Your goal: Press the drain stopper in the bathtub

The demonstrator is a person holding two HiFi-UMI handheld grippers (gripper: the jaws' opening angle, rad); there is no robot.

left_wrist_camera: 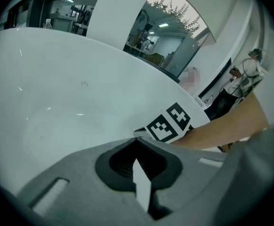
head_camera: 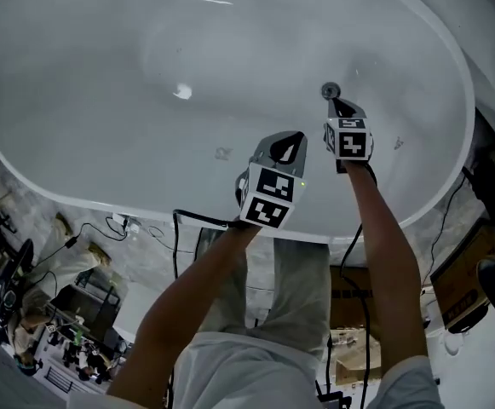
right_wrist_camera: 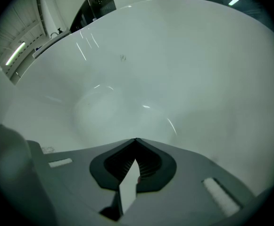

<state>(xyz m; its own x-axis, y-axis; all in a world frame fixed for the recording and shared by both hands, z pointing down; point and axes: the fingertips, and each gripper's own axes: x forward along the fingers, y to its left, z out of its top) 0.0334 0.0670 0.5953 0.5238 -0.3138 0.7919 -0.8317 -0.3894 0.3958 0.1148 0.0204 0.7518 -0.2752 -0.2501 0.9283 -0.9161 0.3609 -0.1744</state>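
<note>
The round metal drain stopper [head_camera: 330, 89] sits on the floor of the white bathtub [head_camera: 102, 66], toward its right end. My right gripper [head_camera: 336, 103] is shut, and its tip is right at the stopper's near edge; whether it touches, I cannot tell. In the right gripper view the shut right gripper [right_wrist_camera: 136, 140] shows only bare tub wall ahead, and the stopper is hidden. My left gripper [head_camera: 298, 136] hangs shut and empty over the tub's near slope, left of the right one. In the left gripper view the left gripper [left_wrist_camera: 137, 138] points at the right gripper's marker cube [left_wrist_camera: 170, 122].
The tub's near rim [head_camera: 145, 207] runs across below both grippers. Cables [head_camera: 179, 228], boxes [head_camera: 353, 356] and tool clutter [head_camera: 68, 322] lie on the floor on my side. A person [left_wrist_camera: 244, 76] stands beyond the tub's far rim in the left gripper view.
</note>
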